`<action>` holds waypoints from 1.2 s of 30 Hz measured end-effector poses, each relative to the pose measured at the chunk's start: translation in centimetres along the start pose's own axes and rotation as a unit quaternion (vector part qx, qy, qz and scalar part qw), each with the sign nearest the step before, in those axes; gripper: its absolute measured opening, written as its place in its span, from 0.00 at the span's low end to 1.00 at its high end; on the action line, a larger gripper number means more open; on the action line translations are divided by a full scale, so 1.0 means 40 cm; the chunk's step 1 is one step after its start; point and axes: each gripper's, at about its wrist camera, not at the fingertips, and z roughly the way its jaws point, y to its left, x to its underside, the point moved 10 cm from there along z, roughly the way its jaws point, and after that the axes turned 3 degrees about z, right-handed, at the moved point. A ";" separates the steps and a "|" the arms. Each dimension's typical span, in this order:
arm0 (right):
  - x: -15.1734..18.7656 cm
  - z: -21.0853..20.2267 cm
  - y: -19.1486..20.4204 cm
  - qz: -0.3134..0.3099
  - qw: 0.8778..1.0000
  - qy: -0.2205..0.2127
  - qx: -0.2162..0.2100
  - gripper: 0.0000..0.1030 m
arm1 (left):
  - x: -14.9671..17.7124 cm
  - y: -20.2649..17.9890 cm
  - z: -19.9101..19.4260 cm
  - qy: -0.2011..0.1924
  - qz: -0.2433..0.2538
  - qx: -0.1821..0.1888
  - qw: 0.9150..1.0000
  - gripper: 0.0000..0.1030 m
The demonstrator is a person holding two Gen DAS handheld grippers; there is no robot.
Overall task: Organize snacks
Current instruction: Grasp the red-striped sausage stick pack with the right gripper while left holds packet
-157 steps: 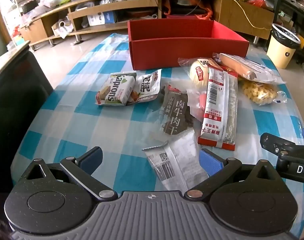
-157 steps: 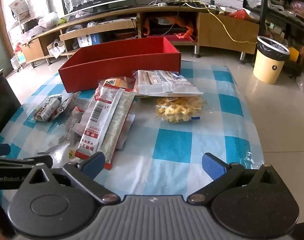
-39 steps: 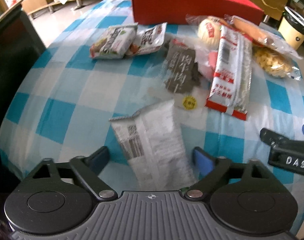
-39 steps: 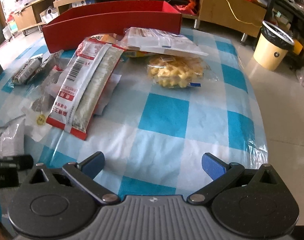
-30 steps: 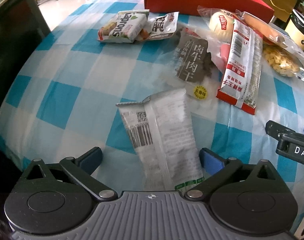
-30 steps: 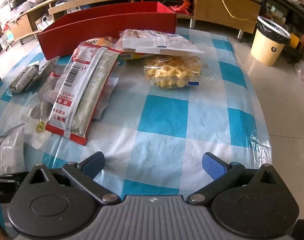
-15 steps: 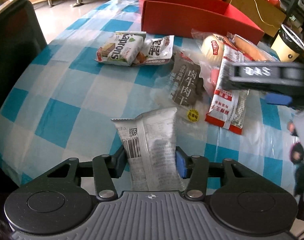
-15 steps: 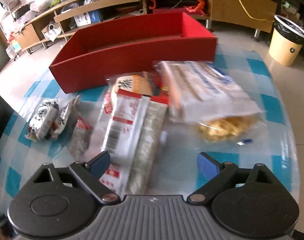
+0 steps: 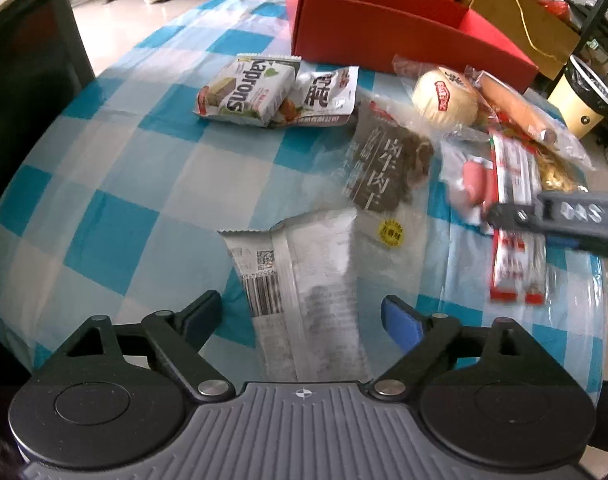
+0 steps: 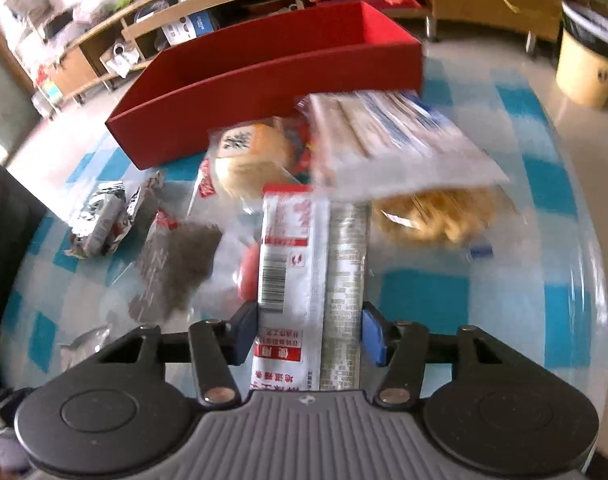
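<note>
Since half a second ago the left claw (image 9: 300, 316) has been let off the white barcode packet (image 9: 304, 280), and the right claw (image 10: 310, 330) has been brought over the long red-and-white sausage pack (image 10: 304, 280). In the left wrist view the white barcode packet lies flat on the counter (image 9: 116, 184) at six o'clock, between pads that are opening and stand clear of its edges: released. In the right wrist view the jaws are closing and the blue pads (image 10: 374, 336) sit against both long edges of the sausage pack near its lower end: it is grasped there.

Past these, at twelve o'clock in the left view, lies the dark beef jerky pouch (image 9: 388, 168); at eleven o'clock the green wafer pack (image 9: 248, 92); at one o'clock the round bun (image 9: 444, 96). Farthest, at twelve to one o'clock, stands the red box (image 9: 384, 32), apparently empty where its inside shows.

The step in hand is judged to be carrying the sausage pack to the red box. Being held near one end, the long pack is likely to droop, so it would best be lifted clear of the bun and the blurred white packet (image 10: 396, 140) ahead, then laid lengthwise along the box.
</note>
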 end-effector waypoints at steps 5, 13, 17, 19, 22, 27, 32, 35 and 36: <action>0.018 -0.025 -0.034 0.005 1.000 -0.007 -0.013 0.47 | 0.008 -0.011 0.002 -0.002 0.024 -0.024 0.999 0.85; 0.023 -0.041 -0.028 0.005 0.999 -0.008 -0.038 0.35 | 0.017 0.031 0.012 0.019 -0.012 -0.039 0.999 0.99; 0.029 -0.036 -0.016 -0.003 0.999 -0.001 -0.042 0.36 | 0.017 0.013 0.023 0.020 -0.006 -0.059 0.998 1.00; 0.032 -0.034 -0.015 -0.004 0.999 0.003 -0.041 0.41 | 0.009 0.005 0.026 0.019 -0.012 -0.058 0.998 1.00; 0.036 -0.023 -0.011 0.000 0.999 0.015 -0.047 0.53 | -0.002 0.000 0.025 0.013 -0.018 -0.056 0.998 0.94; 0.028 -0.017 -0.015 0.005 0.999 0.010 -0.052 0.57 | -0.022 -0.010 -0.010 -0.004 -0.007 -0.035 0.999 0.54; 0.029 -0.024 -0.021 0.000 0.999 0.002 -0.040 0.60 | -0.021 -0.003 -0.012 -0.009 -0.012 -0.025 1.000 0.52; 0.041 -0.033 -0.020 -0.009 1.000 -0.006 -0.028 0.60 | -0.023 -0.005 -0.011 -0.011 -0.007 -0.018 1.000 0.53; 0.045 -0.029 -0.016 -0.015 1.000 -0.010 -0.019 0.60 | -0.022 -0.007 -0.011 -0.012 -0.004 -0.019 1.000 0.53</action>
